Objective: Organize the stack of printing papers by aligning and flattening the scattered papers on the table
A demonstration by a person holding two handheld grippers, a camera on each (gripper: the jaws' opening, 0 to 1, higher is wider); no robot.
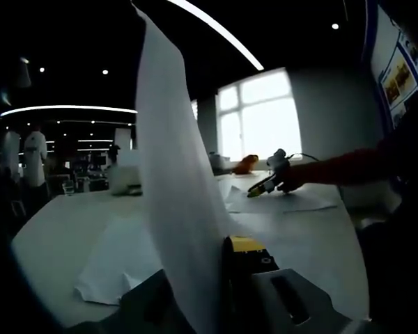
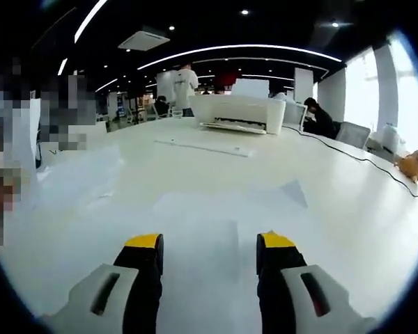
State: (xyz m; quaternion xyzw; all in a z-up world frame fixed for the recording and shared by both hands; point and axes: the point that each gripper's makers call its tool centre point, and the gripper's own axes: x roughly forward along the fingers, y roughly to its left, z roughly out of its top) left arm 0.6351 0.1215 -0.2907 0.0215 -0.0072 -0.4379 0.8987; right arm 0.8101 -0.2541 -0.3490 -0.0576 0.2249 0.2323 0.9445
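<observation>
left jaws pinch paper sheet [image 1: 168, 174], lifted upright over tabletop [image 1: 56, 229]. right gripper [image 2: 209, 250] jaws apart, low over flat sheets [image 2: 216, 209]. best: lower sheet slowly onto others, match edges, press flat.

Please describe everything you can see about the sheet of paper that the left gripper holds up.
The sheet is plain white printing paper, thin and slightly translucent against the window light. It stands almost upright, rising from the left gripper to a narrow point near the top of the left gripper view, and it bends gently. Its lower edge sits between the yellow-tipped fingers, which are closed on it. It is lifted off the white table, where other sheets lie flat.
</observation>
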